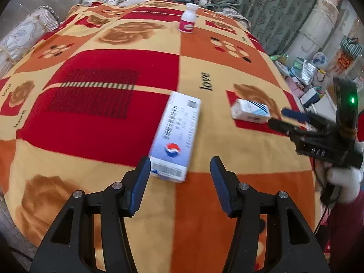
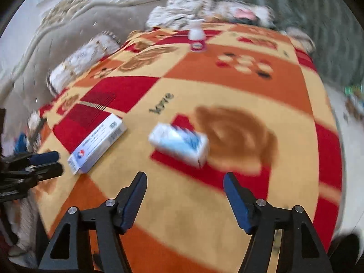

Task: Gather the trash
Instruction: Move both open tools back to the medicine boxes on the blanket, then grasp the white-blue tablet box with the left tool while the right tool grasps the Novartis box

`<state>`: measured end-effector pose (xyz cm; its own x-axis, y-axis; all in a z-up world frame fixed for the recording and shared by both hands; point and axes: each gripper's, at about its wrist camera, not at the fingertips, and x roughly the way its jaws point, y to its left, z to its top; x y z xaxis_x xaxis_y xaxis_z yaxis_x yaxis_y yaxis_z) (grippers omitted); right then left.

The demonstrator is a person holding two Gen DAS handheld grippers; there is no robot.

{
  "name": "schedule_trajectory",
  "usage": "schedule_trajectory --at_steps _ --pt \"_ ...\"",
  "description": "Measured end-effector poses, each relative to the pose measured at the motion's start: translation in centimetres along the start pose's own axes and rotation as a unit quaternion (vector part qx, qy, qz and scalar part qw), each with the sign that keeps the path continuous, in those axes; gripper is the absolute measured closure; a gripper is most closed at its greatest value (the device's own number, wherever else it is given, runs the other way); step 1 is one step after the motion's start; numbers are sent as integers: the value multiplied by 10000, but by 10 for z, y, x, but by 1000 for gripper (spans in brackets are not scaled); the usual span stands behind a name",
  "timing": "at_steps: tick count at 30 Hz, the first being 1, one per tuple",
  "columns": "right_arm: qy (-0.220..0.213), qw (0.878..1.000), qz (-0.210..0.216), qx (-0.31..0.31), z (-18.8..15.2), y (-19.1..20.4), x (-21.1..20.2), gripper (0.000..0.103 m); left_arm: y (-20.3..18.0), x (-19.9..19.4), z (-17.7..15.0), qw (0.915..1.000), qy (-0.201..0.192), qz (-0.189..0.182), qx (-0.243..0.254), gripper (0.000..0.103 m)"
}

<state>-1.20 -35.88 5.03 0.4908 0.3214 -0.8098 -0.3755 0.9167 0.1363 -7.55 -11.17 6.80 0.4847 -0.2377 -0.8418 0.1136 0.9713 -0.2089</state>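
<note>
I see 3 items uncollected: long box (image 1: pixel 175 136), small box (image 1: pixel 250 111) at 2 o'clock, bottle (image 1: pixel 187 18) at 12. Left gripper (image 1: pixel 180 168) and right gripper (image 2: pixel 185 182) are both spread, empty.

Soft cloth under smooth card and plastic

The blanket (image 1: pixel 95 118) beneath both tongs is matt, fleecy cloth. The long box (image 1: pixel 176 134) at the left tongs (image 1: pixel 180 170) is smooth, faintly glossy card; the small pack (image 2: pixel 179 144) ahead of the right tongs (image 2: pixel 185 187) looks like slick paper wrap. The bottle (image 1: pixel 187 18) far ahead is shiny plastic. The tongs are matt black plastic with metal pins.
</note>
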Motion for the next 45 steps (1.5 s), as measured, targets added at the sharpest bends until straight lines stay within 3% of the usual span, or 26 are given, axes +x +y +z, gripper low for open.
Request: schedule_trajectory --at_steps 3,7,11,13,15,18,25,29,32,35,36,38,45 --pt "7 9982 -66 -595 21 8 11 27 7 9 8 10000 26 -75 49 49" --pt "443 9891 -10 -1401 33 18 36 24 6 28 19 9995 132 -75 275 49" --pt "754 9838 -17 -1629 30 20 56 25 0 49 29 9986 255 -3 473 49" --pt "721 9853 79 -1549 28 21 58 29 -5 58 31 9977 331 71 591 49" --pt "687 9878 282 -1369 25 24 60 55 -11 64 32 9968 347 131 703 49" --pt "707 9895 70 -1260 16 32 63 62 -17 72 33 9958 334 293 804 49" --pt "627 9970 445 -122 -1 33 38 64 -13 76 35 9984 329 208 413 50" --pt "522 9982 115 -277 0 45 37 50 -14 71 30 9985 321 223 393 58" --pt "426 9984 246 -267 8 46 38 48 -12 68 25 9986 309 216 358 58" --pt "439 9979 106 -473 11 51 47 48 -10 64 20 9991 286 183 269 58" --pt "509 9975 147 -465 9 52 52 52 -9 63 18 9992 273 172 236 58" --pt "488 9979 141 -414 3 53 51 70 -10 59 15 9994 236 143 192 58" --pt "58 9998 160 89 -28 46 7 70 -36 33 5 9996 -140 -28 232 58"
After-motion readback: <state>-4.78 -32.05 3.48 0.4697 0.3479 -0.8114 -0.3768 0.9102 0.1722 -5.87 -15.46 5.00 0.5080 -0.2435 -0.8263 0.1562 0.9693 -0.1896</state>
